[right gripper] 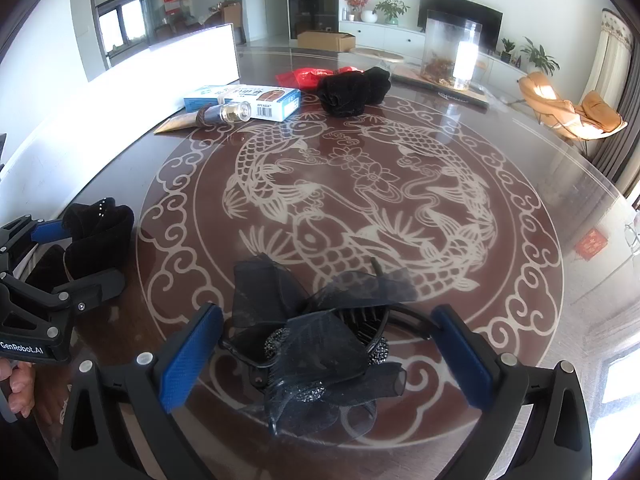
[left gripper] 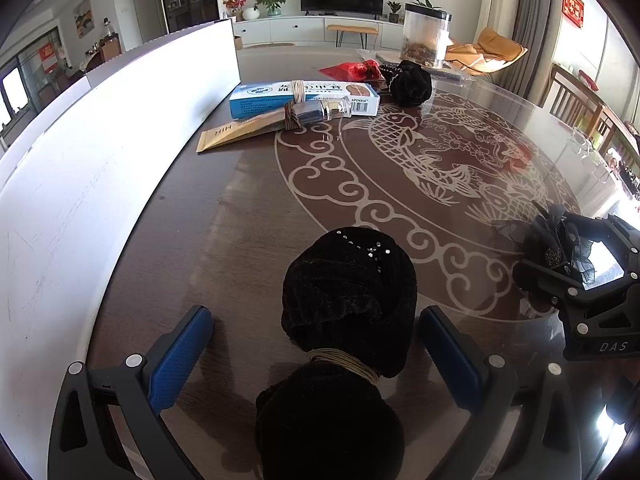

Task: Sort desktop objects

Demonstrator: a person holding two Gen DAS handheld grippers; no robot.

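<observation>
A black velvet bow hair tie (left gripper: 348,300) with a tan band lies on the table between the blue pads of my left gripper (left gripper: 316,320), which is open around it without touching. It also shows in the right wrist view (right gripper: 100,236). A black mesh hair clip (right gripper: 316,344) with beaded parts lies between the pads of my right gripper (right gripper: 328,320), which is open. The clip and right gripper show in the left wrist view (left gripper: 560,240). Farther off lie a blue-white box (left gripper: 304,98), a small glass bottle (left gripper: 320,110), a tan packet (left gripper: 236,132), a black scrunchie (left gripper: 410,80) and a red bag (left gripper: 352,70).
A white board (left gripper: 100,160) stands along the table's left side. A clear jar (left gripper: 426,36) stands on a mat at the far edge. The round glass-topped table (right gripper: 360,184) has a fish pattern. Chairs stand at the right (left gripper: 576,104).
</observation>
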